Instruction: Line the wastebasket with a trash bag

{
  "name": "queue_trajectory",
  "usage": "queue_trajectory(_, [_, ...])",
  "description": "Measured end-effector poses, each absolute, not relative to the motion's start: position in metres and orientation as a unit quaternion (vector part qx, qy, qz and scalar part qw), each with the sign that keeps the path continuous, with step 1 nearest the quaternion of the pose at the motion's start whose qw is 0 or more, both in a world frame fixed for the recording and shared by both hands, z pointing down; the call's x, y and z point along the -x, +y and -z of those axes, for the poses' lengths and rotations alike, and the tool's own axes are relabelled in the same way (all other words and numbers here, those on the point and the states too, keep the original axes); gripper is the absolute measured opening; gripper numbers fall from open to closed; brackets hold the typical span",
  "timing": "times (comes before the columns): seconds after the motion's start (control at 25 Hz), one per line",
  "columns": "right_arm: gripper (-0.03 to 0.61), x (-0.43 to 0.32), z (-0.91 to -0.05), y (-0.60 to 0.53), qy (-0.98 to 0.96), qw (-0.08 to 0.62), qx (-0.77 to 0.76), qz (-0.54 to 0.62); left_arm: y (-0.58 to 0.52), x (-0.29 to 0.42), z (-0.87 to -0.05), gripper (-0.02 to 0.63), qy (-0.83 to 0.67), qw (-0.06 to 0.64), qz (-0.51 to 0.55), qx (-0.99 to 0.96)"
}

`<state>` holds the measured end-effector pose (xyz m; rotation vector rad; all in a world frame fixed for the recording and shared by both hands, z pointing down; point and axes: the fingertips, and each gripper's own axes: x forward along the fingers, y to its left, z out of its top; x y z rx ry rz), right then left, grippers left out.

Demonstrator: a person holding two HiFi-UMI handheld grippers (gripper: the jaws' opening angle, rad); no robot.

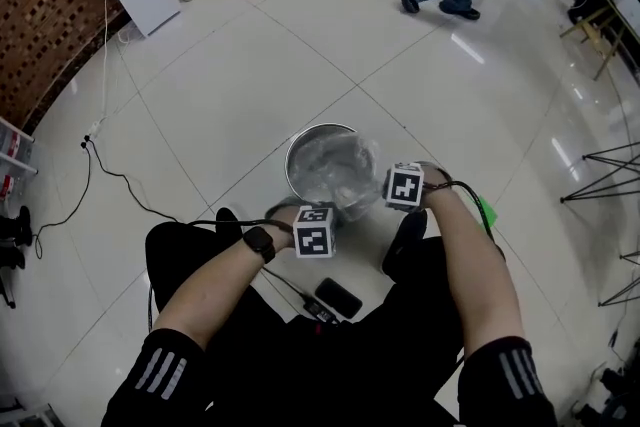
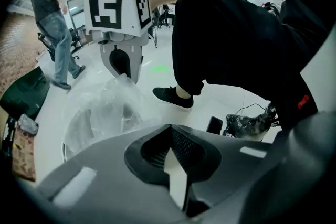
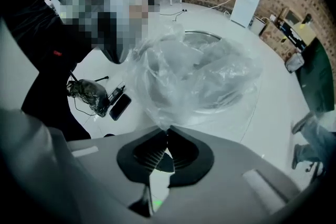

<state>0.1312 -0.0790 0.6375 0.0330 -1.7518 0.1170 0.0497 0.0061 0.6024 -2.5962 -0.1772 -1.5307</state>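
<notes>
Two tools hang at the near rim of the steel wastebasket (image 1: 300, 140), which stands on the white floor (image 1: 250, 65). The right tool (image 3: 167, 131) pinches a fold of the clear trash bag (image 3: 194, 71) bunched over the basket's mouth. The left tool (image 2: 169, 131) is closed tight, with no film visible between its jaws.

Your right gripper (image 3: 167, 134) pinches a gathered corner of the clear trash bag (image 3: 195, 73), jaws together. The bag billows over the round metal wastebasket (image 3: 205, 34). A dark phone (image 3: 119, 106) lies on the floor at left.
</notes>
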Motion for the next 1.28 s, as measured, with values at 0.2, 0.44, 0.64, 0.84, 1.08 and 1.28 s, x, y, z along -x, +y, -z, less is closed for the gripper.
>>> queue_trajectory(0.2, [0.006,-0.142,-0.667,-0.062,-0.746,0.652,-0.007,-0.133,0.02,-0.03,-0.642,-0.006,-0.064,0.033,0.555,0.829])
queue_trajectory(0.44, [0.008,-0.125,-0.692,-0.058,-0.76,0.629,0.004,-0.164,0.026,0.004,-0.688,-0.005,-0.066,-0.018,0.6,0.797])
queue_trajectory(0.64, [0.008,-0.119,-0.711,-0.054,-0.757,0.629,0.008,-0.177,0.01,0.02,-0.696,-0.005,-0.035,-0.055,0.606,0.793])
queue_trajectory(0.84, [0.01,-0.117,-0.711,-0.049,-0.754,0.63,0.019,-0.185,-0.005,0.048,-0.691,0.007,0.003,-0.108,0.606,0.788])
queue_trajectory(1.08, [0.118,-0.13,-0.687,-0.04,-0.751,0.624,0.037,-0.213,-0.06,0.088,-0.649,0.065,0.108,-0.12,0.58,0.798])
queue_trajectory(1.28, [0.124,-0.146,-0.659,-0.031,-0.745,0.617,0.037,-0.251,-0.088,0.056,-0.596,0.144,0.151,0.004,0.515,0.844])
